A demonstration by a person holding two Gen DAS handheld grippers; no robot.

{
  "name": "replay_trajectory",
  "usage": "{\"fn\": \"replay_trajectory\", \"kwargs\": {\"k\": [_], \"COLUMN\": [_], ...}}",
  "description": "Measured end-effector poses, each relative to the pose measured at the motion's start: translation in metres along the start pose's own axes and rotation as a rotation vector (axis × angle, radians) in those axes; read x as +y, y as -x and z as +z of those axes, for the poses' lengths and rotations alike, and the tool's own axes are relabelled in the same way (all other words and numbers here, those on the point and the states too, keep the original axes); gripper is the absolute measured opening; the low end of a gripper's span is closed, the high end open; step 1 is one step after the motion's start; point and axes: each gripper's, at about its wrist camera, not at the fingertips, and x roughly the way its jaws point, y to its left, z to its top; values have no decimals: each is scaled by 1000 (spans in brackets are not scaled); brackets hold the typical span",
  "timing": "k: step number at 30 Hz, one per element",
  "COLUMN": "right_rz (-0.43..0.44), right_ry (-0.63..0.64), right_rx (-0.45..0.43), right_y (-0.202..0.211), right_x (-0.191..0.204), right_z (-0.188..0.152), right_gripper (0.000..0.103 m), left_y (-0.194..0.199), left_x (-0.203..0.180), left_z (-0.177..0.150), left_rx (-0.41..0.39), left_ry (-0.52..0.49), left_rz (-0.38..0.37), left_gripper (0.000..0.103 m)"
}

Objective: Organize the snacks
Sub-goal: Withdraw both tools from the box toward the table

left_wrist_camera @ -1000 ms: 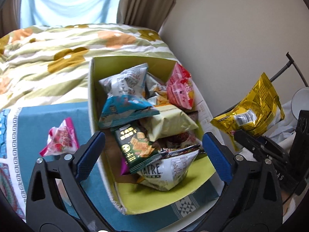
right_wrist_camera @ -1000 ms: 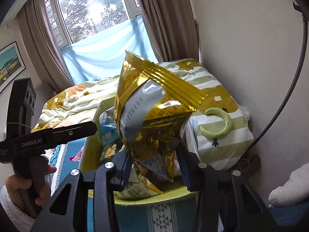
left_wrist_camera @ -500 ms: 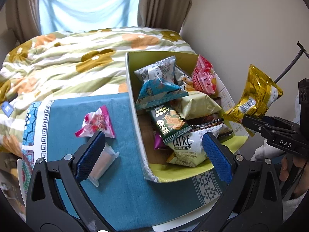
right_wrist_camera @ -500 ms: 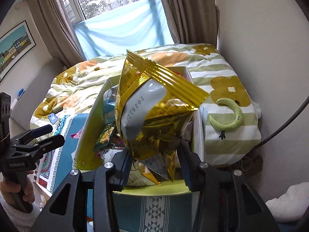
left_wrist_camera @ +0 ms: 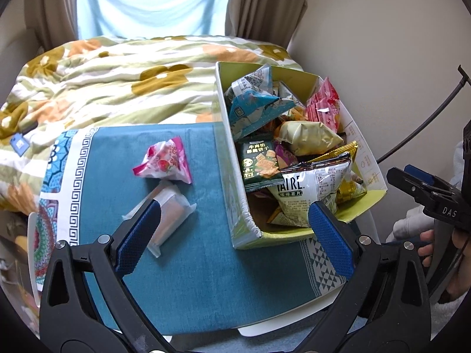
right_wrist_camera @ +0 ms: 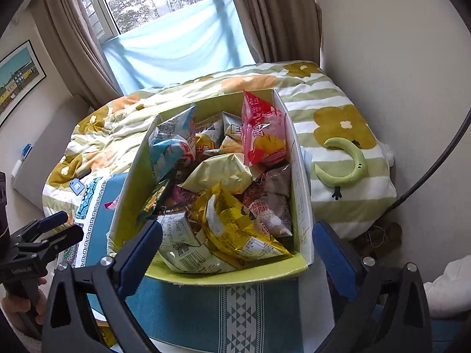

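Note:
A green cardboard box [left_wrist_camera: 223, 135] [right_wrist_camera: 126, 188] on the blue cloth holds several snack packets. A gold packet [right_wrist_camera: 235, 223] lies on top at the box's near end; its edge shows in the left wrist view [left_wrist_camera: 335, 154]. A pink strawberry packet [left_wrist_camera: 164, 163] and a clear-wrapped pastry [left_wrist_camera: 164, 211] lie on the cloth left of the box. My left gripper [left_wrist_camera: 232, 235] is open and empty, above the cloth near the pastry. My right gripper [right_wrist_camera: 235, 259] is open and empty, just in front of the box. It also shows in the left wrist view [left_wrist_camera: 418, 185].
The table's blue patterned cloth [left_wrist_camera: 191, 279] ends near the front edge. A bed with a flowered quilt [left_wrist_camera: 117, 73] lies behind. A striped pillow with a green crescent toy [right_wrist_camera: 347, 161] is right of the box. The wall [right_wrist_camera: 382, 44] is close on the right.
My right gripper has opened and let the gold packet drop into the box. My left gripper has pulled back and left, bringing the pastry into view.

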Motion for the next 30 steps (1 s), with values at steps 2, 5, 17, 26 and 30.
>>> {"fn": "replay_trajectory", "kwargs": {"k": [2, 5, 17, 26, 30], "right_rz": [-16, -16, 33, 67, 70], "right_ry": [16, 26, 125, 152, 118], "right_rx": [0, -12, -54, -110, -120], "right_y": [3, 9, 25, 28, 22], "right_x": [2, 3, 35, 90, 112], "right_z": [-1, 1, 3, 5, 11], "right_gripper": [102, 102, 102, 102, 102], "left_y": [8, 20, 61, 58, 44], "left_x": [3, 9, 52, 89, 102], "left_z": [-3, -6, -22, -15, -9], "left_rx": [-16, -36, -86, -65, -24], "left_ry": [9, 19, 86, 38, -19], "left_rz": [9, 30, 113, 74, 35], "left_gripper": [100, 100, 100, 100, 100]}}
